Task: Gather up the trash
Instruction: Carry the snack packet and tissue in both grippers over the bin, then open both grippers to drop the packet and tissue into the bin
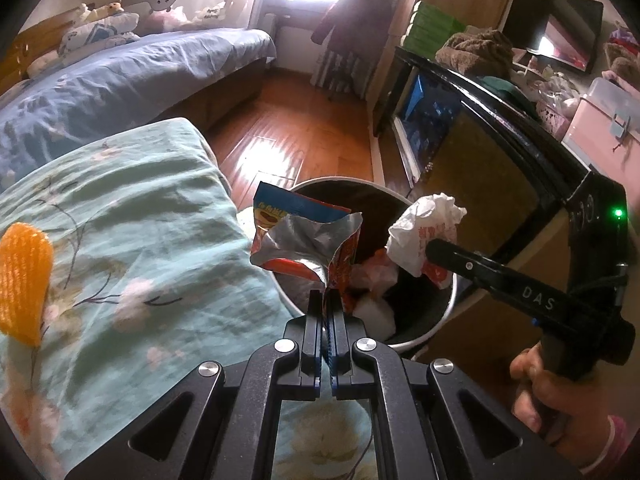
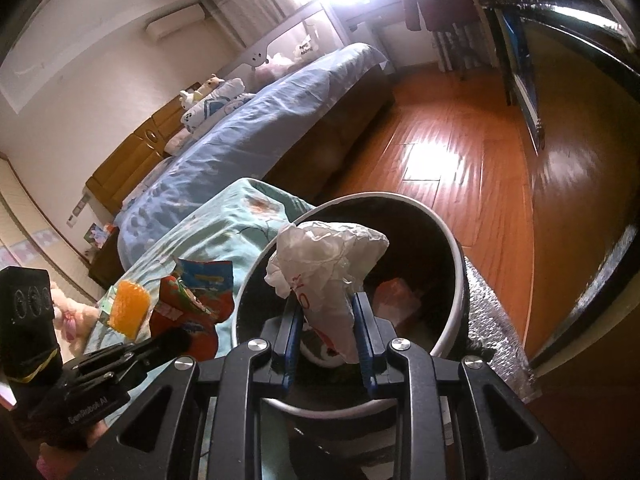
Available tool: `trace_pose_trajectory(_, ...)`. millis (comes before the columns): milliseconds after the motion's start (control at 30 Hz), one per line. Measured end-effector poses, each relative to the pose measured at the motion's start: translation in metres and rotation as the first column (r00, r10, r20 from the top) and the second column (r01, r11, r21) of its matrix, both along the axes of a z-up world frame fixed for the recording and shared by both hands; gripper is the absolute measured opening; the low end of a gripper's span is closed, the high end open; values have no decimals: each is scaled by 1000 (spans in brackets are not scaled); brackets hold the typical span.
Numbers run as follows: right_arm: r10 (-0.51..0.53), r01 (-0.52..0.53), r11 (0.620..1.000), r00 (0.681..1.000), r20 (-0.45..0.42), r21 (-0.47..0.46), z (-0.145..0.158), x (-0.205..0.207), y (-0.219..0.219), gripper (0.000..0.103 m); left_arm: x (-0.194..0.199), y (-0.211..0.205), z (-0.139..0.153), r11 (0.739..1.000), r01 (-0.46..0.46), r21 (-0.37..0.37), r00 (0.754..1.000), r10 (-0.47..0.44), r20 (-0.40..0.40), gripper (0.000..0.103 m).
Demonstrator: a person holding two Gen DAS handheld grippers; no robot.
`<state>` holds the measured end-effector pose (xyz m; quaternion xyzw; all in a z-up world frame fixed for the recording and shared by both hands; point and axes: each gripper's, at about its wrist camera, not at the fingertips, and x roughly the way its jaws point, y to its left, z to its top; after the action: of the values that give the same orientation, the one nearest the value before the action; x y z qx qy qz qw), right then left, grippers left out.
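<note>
a: where's your left gripper (image 1: 329, 300)?

b: its jaws are pinched tight on the torn snack wrapper (image 1: 308, 240), which you hold over the near rim of the trash bin (image 1: 420, 336).

a: and your right gripper (image 2: 326, 320)?

b: clamped on the crumpled white paper bag (image 2: 324, 256), held above the bin's opening. some trash already lies inside. the bin stands on the wooden floor (image 2: 452, 160), just beside the bed with the green floral cover (image 1: 132, 232), where an orange net piece (image 1: 24, 284) lies.
</note>
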<state>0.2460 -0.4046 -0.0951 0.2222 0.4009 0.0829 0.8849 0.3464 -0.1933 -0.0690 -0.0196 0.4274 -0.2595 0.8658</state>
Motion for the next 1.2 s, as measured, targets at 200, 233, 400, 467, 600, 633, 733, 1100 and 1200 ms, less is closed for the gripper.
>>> trace_pose_trajectory(200,-7,7,1000,1000,-3,-18,-1,4,-2,26,2,-8,-5,1000,12,8,1000,-12,-12,1)
trace_pose_trajectory(233,-8,8,1000,1000,-5,-20,-2,5,-3,26,3,-9,-5,1000,12,8,1000,-12,-15,1)
trace_pose_trajectory(400,-17,17,1000,1000,-14,-21,-5,9,-6,27,8,-11,-5,1000,12,6,1000,-12,-25,1)
trace_pose_trajectory(467,-19,18,1000,1000,-17,-23,-5,11,-7,28,9,-13,-5,1000,14,7,1000,-14,-26,1)
trace_pose_trajectory(600,-17,16,1000,1000,-25,-23,-5,15,-7,29,10,-17,-6,1000,18,11,999,-17,-33,1)
trace_pose_trajectory(633,-19,18,1000,999,-28,-22,-5,16,-8,34,10,-18,-7,1000,19,13,999,-18,-35,3)
trace_pose_trajectory(733,-28,28,1000,999,-35,-5,-6,17,-11,52,8,-17,-6,1000,8,20,999,-7,-42,18)
trace_pose_trajectory(1100,-15,16,1000,1000,-22,18,-1,6,4,81,-31,24,1,997,-69,-18,997,69,-22,47)
trace_pose_trajectory(1200,11,-10,1000,1000,-12,16,5,2,19,83,-46,45,2,995,-96,-31,995,95,-27,49)
